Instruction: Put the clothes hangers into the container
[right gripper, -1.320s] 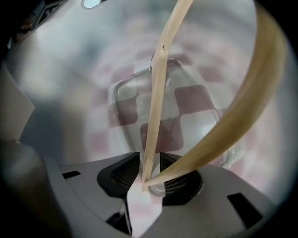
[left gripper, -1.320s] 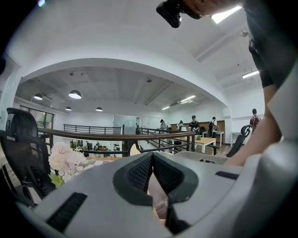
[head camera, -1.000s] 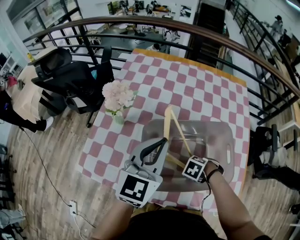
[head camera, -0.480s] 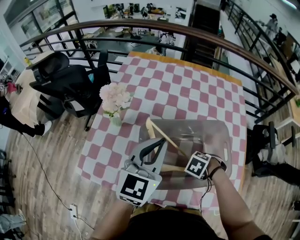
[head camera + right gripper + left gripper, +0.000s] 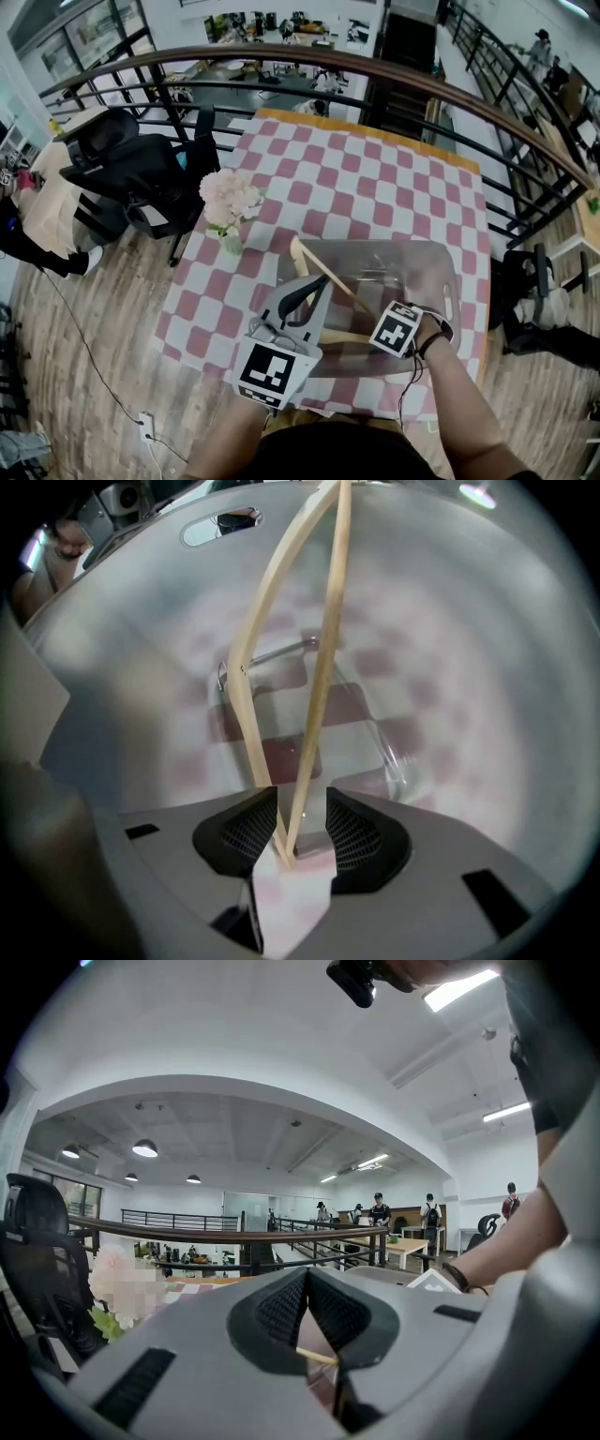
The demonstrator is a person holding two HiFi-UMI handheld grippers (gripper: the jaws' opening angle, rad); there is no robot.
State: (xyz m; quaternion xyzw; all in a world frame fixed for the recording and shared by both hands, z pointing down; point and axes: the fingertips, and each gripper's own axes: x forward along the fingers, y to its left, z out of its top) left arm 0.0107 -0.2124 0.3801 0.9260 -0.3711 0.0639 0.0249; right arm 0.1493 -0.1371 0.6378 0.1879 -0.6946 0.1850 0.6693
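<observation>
A wooden clothes hanger [image 5: 328,277] lies slanted inside the clear plastic container [image 5: 450,274] on the checkered table. In the right gripper view the hanger's [image 5: 324,649] two thin arms run away from me over the container's floor, and their joined end sits between the jaws. My right gripper [image 5: 302,810] is open around that end, with a gap at the pads. In the head view it [image 5: 373,334] reaches into the container's near side. My left gripper [image 5: 317,287] hovers over the container's near left corner, and its pads [image 5: 281,1312] meet at the tips with nothing held.
A vase of pale flowers [image 5: 231,201] stands on the table left of the container. A black office chair [image 5: 141,169] sits beyond the table's left edge. A curved railing [image 5: 375,66] runs behind the table. The person's forearms fill the bottom of the head view.
The hanger has tipped from steeply upright to lying low and slanted in the container. The right gripper's jaws have let it go. Both grippers stay nearly in place.
</observation>
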